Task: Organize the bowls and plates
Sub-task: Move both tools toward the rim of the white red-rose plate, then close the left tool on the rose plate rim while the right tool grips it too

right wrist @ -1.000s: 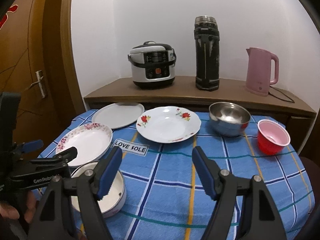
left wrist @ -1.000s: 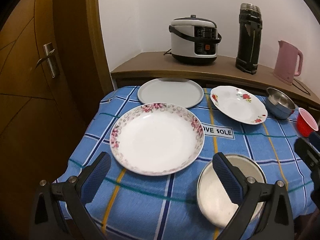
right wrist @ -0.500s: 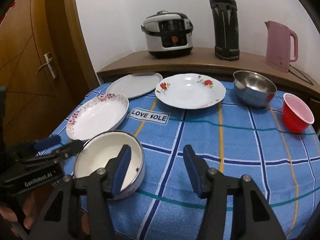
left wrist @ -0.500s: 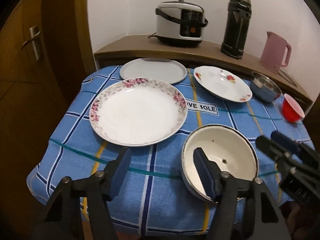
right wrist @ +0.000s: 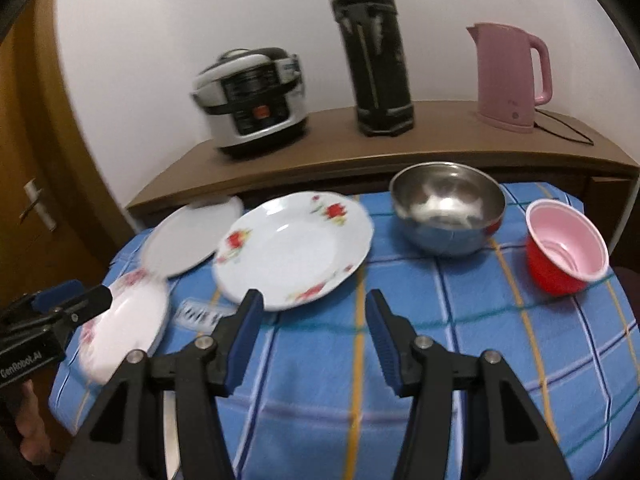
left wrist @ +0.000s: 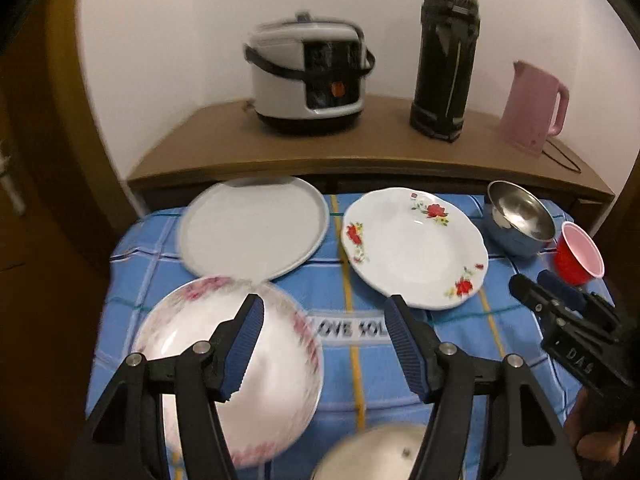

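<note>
On the blue checked tablecloth [left wrist: 344,280] lie a pink-rimmed floral plate [left wrist: 280,364] at the near left, a plain grey plate [left wrist: 252,228] behind it, a red-rose plate [left wrist: 412,244] in the middle, a steel bowl [left wrist: 520,220] and a red cup [left wrist: 578,258] at the right. A white enamel bowl [left wrist: 372,456] shows at the bottom edge. My left gripper [left wrist: 324,324] is open and empty, above the floral plate's right edge. My right gripper [right wrist: 314,316] is open and empty, just in front of the rose plate [right wrist: 292,248].
A wooden shelf [left wrist: 360,152] behind the table holds a rice cooker [left wrist: 308,80], a black thermos [left wrist: 444,60] and a pink kettle [left wrist: 532,108]. A wooden door [right wrist: 36,160] stands at the left. The table's front edge is near me.
Both grippers have moved forward over the table and tilted up. The enamel bowl has slid to the bottom of the left view and out of the right view. Both stay open.
</note>
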Demonstrator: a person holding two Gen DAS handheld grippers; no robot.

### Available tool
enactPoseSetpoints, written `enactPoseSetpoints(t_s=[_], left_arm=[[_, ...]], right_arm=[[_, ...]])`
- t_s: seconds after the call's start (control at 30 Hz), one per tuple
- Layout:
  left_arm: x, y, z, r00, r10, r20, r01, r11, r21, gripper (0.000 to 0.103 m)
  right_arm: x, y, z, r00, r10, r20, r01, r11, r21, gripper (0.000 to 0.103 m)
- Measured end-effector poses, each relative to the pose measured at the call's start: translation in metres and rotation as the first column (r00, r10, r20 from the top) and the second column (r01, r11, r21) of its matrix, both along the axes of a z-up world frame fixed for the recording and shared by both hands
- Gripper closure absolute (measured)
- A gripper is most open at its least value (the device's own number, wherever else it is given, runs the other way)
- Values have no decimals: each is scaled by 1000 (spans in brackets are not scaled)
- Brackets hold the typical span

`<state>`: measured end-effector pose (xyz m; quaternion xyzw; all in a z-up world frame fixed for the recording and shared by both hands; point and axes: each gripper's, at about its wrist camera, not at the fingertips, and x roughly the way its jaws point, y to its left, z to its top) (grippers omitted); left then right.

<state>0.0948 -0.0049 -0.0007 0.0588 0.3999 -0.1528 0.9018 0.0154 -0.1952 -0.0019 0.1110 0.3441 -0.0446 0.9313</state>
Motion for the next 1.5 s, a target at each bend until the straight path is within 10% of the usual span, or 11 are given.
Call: enactPoseSetpoints(t_s=[0.77, 1.0, 1.5], left_arm=[[118, -50, -62, 958, -7, -285, 18, 999, 35, 60], [124, -64, -69, 951, -46, -305, 55, 998, 23, 73], [117, -40, -43, 977, -17, -214, 24, 999, 32, 73]], right_arm=[[102, -47, -64, 975, -26, -223, 56, 990, 127, 57], [110, -42, -65, 976, -4, -218, 26, 995, 95, 79], [109, -20, -43, 983, 40, -179, -30, 998, 58, 80]])
